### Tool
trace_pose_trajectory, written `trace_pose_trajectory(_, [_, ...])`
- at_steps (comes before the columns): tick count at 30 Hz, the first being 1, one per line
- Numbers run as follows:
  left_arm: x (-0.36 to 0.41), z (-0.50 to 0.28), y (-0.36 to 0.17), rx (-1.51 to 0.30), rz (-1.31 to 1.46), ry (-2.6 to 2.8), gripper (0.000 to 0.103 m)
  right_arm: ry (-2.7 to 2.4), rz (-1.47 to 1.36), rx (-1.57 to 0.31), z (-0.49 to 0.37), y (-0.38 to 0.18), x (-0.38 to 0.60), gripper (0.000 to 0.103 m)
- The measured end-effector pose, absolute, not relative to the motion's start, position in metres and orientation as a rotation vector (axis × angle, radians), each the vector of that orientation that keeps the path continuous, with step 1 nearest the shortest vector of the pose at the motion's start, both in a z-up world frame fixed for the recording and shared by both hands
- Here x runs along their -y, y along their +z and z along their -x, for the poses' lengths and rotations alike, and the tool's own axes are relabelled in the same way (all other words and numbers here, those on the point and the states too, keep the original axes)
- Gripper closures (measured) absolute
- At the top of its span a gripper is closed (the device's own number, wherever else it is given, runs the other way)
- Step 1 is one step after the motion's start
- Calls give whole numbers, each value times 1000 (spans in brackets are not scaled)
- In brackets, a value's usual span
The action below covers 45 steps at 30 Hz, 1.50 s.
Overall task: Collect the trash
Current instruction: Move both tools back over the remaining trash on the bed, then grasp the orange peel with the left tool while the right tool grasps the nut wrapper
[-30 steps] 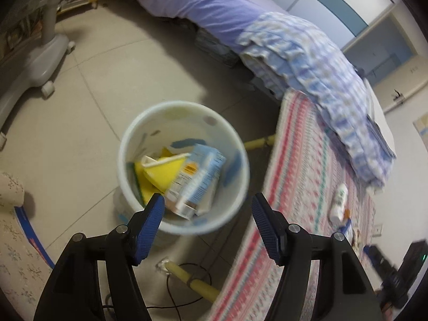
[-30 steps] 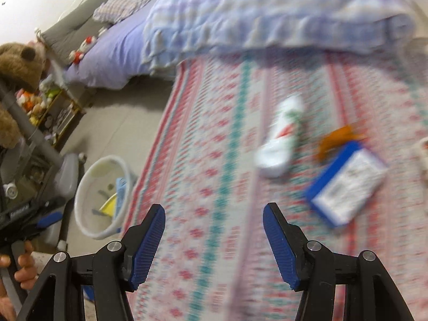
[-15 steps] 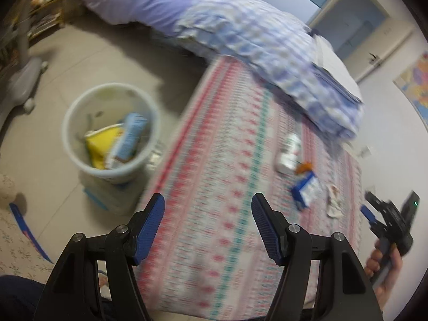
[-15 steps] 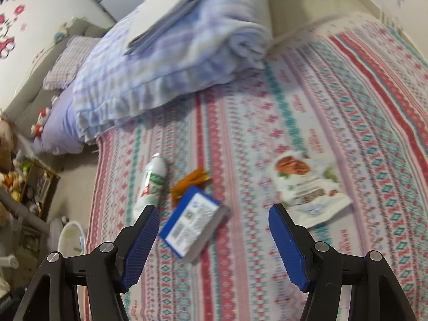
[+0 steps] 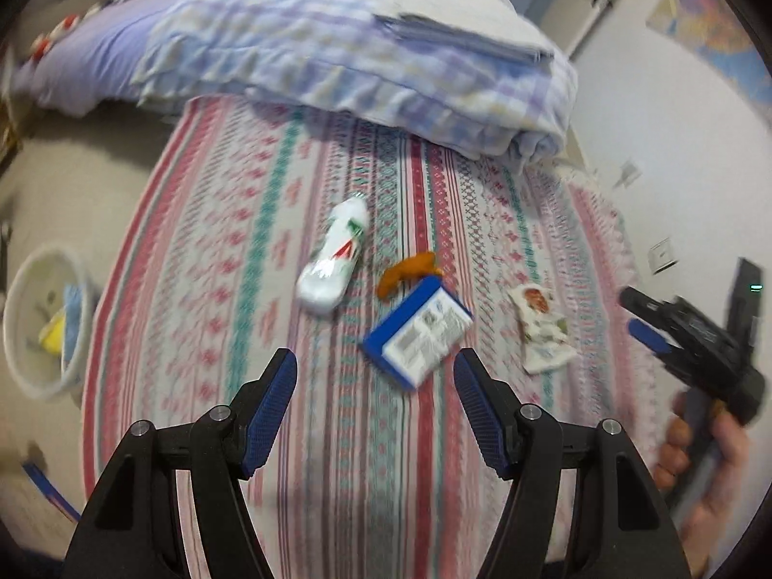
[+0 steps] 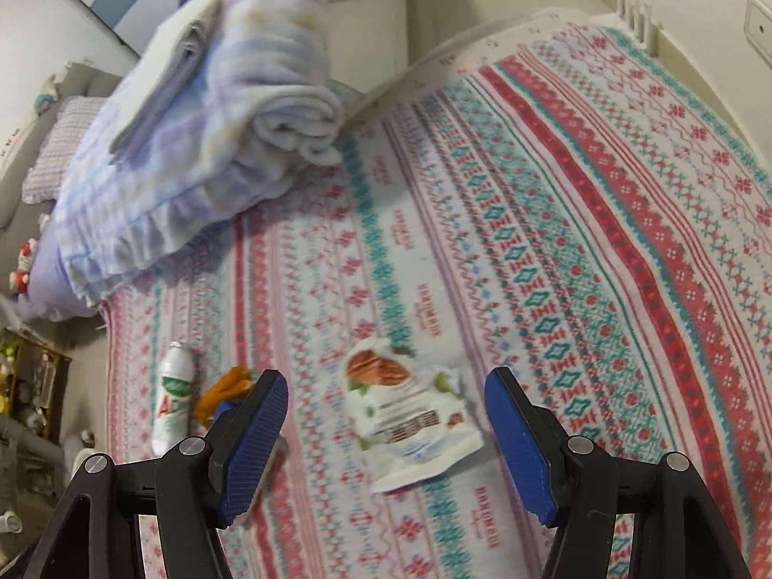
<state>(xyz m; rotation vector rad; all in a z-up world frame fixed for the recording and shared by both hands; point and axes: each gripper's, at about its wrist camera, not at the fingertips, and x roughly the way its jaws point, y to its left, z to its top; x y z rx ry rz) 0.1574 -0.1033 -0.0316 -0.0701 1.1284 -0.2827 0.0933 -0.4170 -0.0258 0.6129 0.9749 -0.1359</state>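
Right wrist view puts the crumpled snack wrapper [image 6: 410,415] flat on the patterned bed cover, just ahead of your right gripper [image 6: 386,439] and between its wide-apart jaws, its long axis running near-right to far-left, while your left gripper [image 5: 376,410], jaws also apart, faces the blue box [image 5: 417,333].

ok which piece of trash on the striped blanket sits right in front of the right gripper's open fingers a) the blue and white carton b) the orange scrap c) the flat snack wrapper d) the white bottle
c: in the right wrist view the flat snack wrapper lies between the spread fingers of the right gripper, while the white bottle and orange scrap lie off to its left.
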Motion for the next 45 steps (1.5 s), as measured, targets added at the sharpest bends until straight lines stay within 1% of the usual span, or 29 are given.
trace_pose_trajectory(3, [126, -193, -60, -1146, -48, -236, 33, -145, -606, -1020, -101, -38, 420, 31])
trace_pose_trajectory(5, [136, -210, -73, -1151, -80, -217, 33, -146, -595, -1047, -107, -44, 421, 31])
trace_pose_trajectory(11, [180, -241, -98, -1171, -173, -308, 34, -173, -511, -1083, -118, -54, 418, 31])
trace_pose_trajectory(12, [184, -244, -102, -1176, -182, -306, 40, -173, -502, -1097, -120, -57, 418, 31])
trace_pose_trajectory(13, [187, -249, -111, -1200, -187, -303, 54, -174, -501, -1105, -122, -60, 419, 31])
trace_pose_trajectory(14, [190, -251, -116, -1220, -176, -306, 58, -178, -504, -1113, -123, -63, 421, 31])
trace_pose_trajectory(16, [186, -256, -116, -1214, -106, -328, 72, -184, -505, -1121, -124, -66, 423, 31])
trace_pose_trajectory(18, [184, -260, -114, -1214, -96, -320, 81, -188, -506, -1125, -123, -67, 425, 31])
trace_pose_trajectory(25, [173, -268, -114, -1231, -43, -334, 80, -184, -501, -1130, -126, -67, 419, 31])
trace_pose_trajectory(29, [185, -260, -120, -1200, -155, -315, 78, -166, -497, -1124, -128, -64, 412, 31])
trace_pose_trajectory(35, [183, -252, -112, -1193, -113, -303, 94, -169, -481, -1141, -128, -67, 412, 31])
trace_pose_trajectory(41, [156, -234, -83, -1147, -34, -328, 94, -158, -535, -1189, -129, -81, 417, 31])
trace_pose_trajectory(45, [139, -228, -71, -1148, 38, -351, 94, -129, -539, -1211, -132, -85, 408, 31])
